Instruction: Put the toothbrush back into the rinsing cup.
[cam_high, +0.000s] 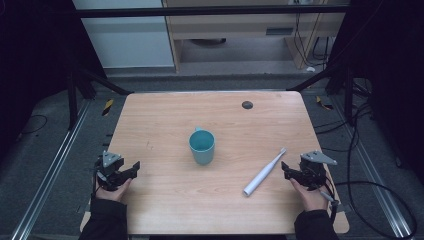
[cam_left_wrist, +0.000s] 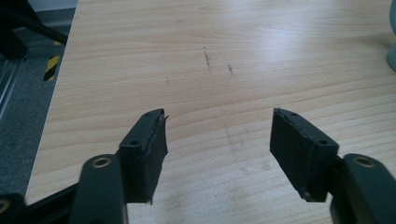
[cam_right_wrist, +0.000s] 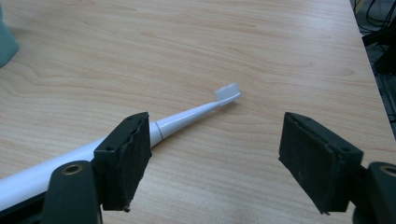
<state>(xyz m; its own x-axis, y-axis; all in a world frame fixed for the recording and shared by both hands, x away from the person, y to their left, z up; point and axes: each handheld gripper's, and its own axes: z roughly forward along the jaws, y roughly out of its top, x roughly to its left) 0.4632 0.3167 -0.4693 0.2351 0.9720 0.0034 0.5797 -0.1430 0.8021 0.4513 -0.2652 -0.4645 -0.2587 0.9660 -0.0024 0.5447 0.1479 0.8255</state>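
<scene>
A teal mug (cam_high: 202, 146) stands upright near the middle of the wooden table (cam_high: 160, 115). A white electric toothbrush (cam_high: 263, 173) lies flat to its right, head pointing away. My right gripper (cam_high: 285, 169) rests at the table's right edge, open, just right of the toothbrush. In the right gripper view the toothbrush (cam_right_wrist: 182, 119) passes behind the left jaw, its bristles between the jaws but farther off; my right gripper (cam_right_wrist: 217, 156) holds nothing. My left gripper (cam_high: 133, 167) sits at the left front edge, open over bare wood (cam_left_wrist: 219, 140).
A dark round hole cover (cam_high: 247, 105) sits near the table's far edge. The mug's edge (cam_left_wrist: 391, 51) shows at the right of the left gripper view. Black frame bars, cables (cam_high: 360, 185) and floor rails surround the table.
</scene>
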